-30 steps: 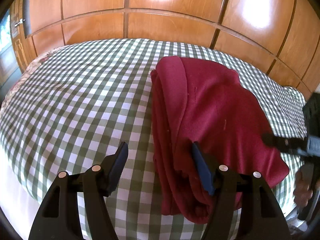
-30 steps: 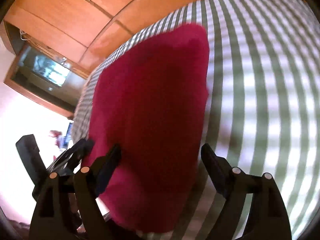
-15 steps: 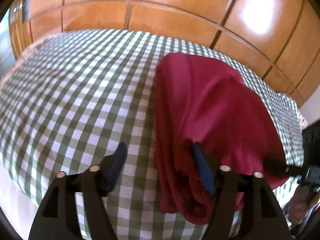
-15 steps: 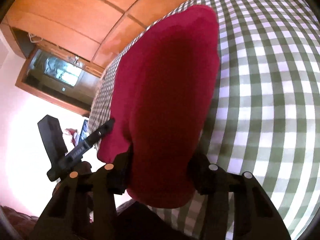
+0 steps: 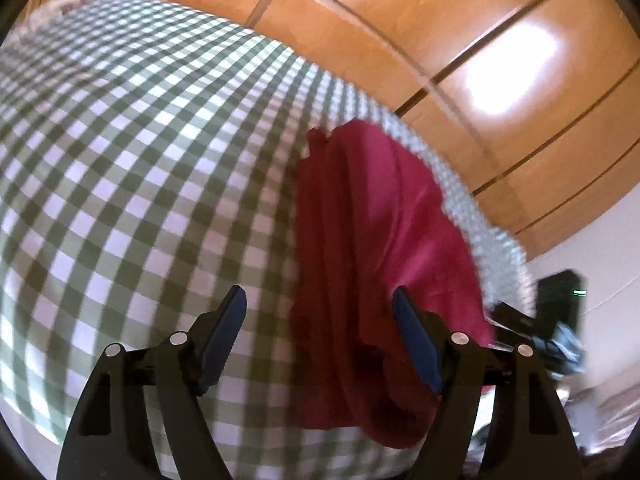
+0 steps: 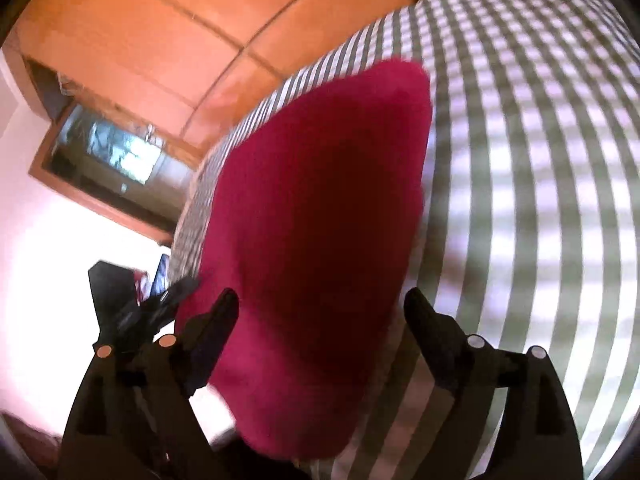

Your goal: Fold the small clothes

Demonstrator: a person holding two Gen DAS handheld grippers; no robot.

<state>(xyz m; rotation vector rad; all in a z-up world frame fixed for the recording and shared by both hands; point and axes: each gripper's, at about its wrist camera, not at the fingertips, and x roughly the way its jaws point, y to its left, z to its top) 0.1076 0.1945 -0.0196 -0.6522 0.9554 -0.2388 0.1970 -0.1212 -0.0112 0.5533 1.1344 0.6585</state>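
- Step, my read: mid-fold. The red garment (image 5: 384, 256) already lies doubled into a long narrow strip on the checked bedspread (image 5: 140, 160); a crosswise fold looks left to do.
- Garment location: runs 12-to-6 o'clock in both wrist views. Near end hangs at or just over the bed's near edge; far end points at the wooden panel wall (image 5: 440, 40).
- Left gripper (image 5: 320, 344): jaws spread wide, holding nothing. The garment's left edge sits between the fingers at about 1 o'clock from the midpoint. The right finger overlaps the cloth in view; can't tell if it touches. The left finger is over bare bedspread at 9 o'clock.
- Right gripper (image 6: 320, 336): jaws released, wide. The garment's near end fills the gap between the fingers, dead centre at 12 o'clock. Neither finger pinches it.
- Each view catches the other gripper at the edge, blurred: 3 o'clock in the left view, 9 o'clock in the right.
- Next move, as a judgement: both grippers need to close on the near-end corners, lift, and carry them toward 12 o'clock to lay the near end over the far end.
- Risk: cloth is thick, stacked in layers. A shallow pinch may grab only the top layer and undo the fold.
- Both frames are motion-blurred; exact cloth edges under the fingers aren't clear.
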